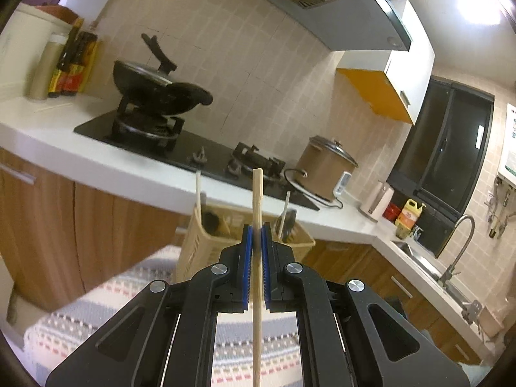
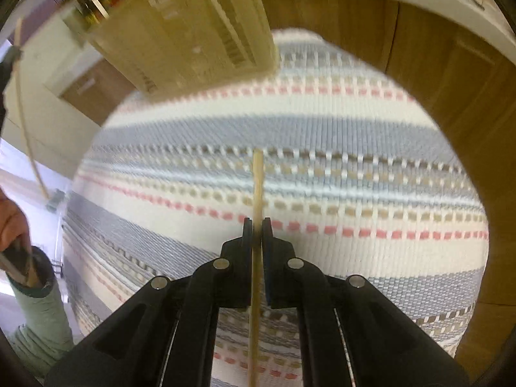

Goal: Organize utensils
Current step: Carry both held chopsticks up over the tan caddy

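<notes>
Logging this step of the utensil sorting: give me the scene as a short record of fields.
left gripper: shut on chopstick, stick upright between the fingers
right gripper: shut on second chopstick
utensil basket: beige, slatted, on striped cloth, already holding utensils
striped cloth: under right gripper, bare where the stick points
background: wok on gas stove, rice cooker, sink faucet

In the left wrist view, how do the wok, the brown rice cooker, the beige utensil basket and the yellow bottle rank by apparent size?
Largest to smallest, as they look:
1. wok on the burner
2. utensil basket, partly hidden by the left gripper and nearer the camera, so unsure against the wok
3. rice cooker
4. yellow bottle
</notes>
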### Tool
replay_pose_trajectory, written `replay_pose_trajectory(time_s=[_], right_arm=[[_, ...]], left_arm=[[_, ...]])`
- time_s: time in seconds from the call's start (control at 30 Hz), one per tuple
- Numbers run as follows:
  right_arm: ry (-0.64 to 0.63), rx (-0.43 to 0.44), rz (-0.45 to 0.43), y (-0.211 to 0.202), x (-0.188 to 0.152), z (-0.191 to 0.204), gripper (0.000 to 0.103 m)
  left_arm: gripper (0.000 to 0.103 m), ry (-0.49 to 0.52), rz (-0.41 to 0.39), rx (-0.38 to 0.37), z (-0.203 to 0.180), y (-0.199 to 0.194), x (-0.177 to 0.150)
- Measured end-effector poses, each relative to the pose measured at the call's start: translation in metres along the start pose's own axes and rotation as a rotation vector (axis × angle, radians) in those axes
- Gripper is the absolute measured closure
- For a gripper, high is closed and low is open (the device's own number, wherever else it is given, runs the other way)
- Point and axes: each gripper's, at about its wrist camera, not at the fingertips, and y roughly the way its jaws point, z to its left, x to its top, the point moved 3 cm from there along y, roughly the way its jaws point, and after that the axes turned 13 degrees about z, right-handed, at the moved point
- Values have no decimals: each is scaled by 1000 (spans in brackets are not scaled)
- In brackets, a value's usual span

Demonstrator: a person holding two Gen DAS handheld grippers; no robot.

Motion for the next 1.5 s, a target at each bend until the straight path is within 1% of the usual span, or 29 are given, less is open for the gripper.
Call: replay_pose_trajectory(time_s=[0.03, 0.13, 0.2, 0.3, 0.37, 0.43, 0.47, 0.57, 0.6, 0.63, 0.67, 0.7, 0.77, 0.9, 0.97, 1.0, 1.1, 1.13, 1.2, 1.27, 1.33, 1.43, 1.5], right_arm=[[11, 19, 5, 1, -1, -1, 98], [12, 24, 34, 1, 2, 1, 95], [5, 30, 52, 1, 12, 4, 85], [-5, -20, 74, -1, 20, 13, 83], [-33, -71, 102, 1, 24, 21, 81], [-73, -124, 127, 4, 28, 29, 81], [-83, -142, 134, 4, 29, 32, 82], [-133, -269, 116, 7, 28, 45, 96], [-147, -268, 105, 7, 26, 48, 98], [-147, -246, 101, 7, 25, 49, 98], [-146, -206, 89, 4, 24, 51, 98], [-149, -182, 64, 0, 23, 53, 98], [-172, -157, -17, -18, 20, 60, 98], [-204, -77, -190, -66, 18, 78, 99], [-218, -47, -298, -96, 20, 82, 98], [-223, -39, -368, -113, 22, 86, 98], [-223, 4, -515, -152, 31, 86, 98], [-216, 12, -545, -162, 38, 86, 98], [-197, 25, -576, -176, 49, 87, 98], [-185, 71, -638, -196, 63, 89, 98], [-165, 46, -721, -212, 73, 87, 98], [-149, 46, -821, -225, 88, 84, 99], [-136, 20, -903, -235, 98, 83, 98]], left_arm=[[99, 1, 5, 2, 1, -2, -3], [99, -6, 12, -2, 5, -6, -7], [99, -9, 13, -10, 7, -10, -7], [99, -3, 14, -8, 6, -13, -8], [99, 6, 22, -8, 4, -13, -11], [99, 10, 35, -13, 3, -11, -15], [99, 10, 40, -14, 3, -11, -16], [99, 17, 56, -20, 0, -6, -20], [99, 19, 58, -21, -1, -5, -21], [99, 23, 59, -21, -2, -5, -21], [99, 29, 59, -21, -4, -4, -22], [99, 34, 58, -19, -5, -4, -21], [99, 46, 48, -10, -7, -5, -18], [99, 52, 5, -3, -10, -9, -2], [99, 57, -25, 0, -12, -12, 9], [99, 64, -39, 5, -13, -12, 15], [99, 98, -102, 34, -20, -12, 38], [99, 104, -119, 36, -23, -12, 44], [99, 115, -165, 35, -27, -12, 61], [99, 121, -203, 34, -30, -10, 75], [99, 131, -238, 43, -33, -5, 88], [99, 147, -274, 71, -34, 4, 102], [99, 154, -299, 96, -33, 11, 110]])
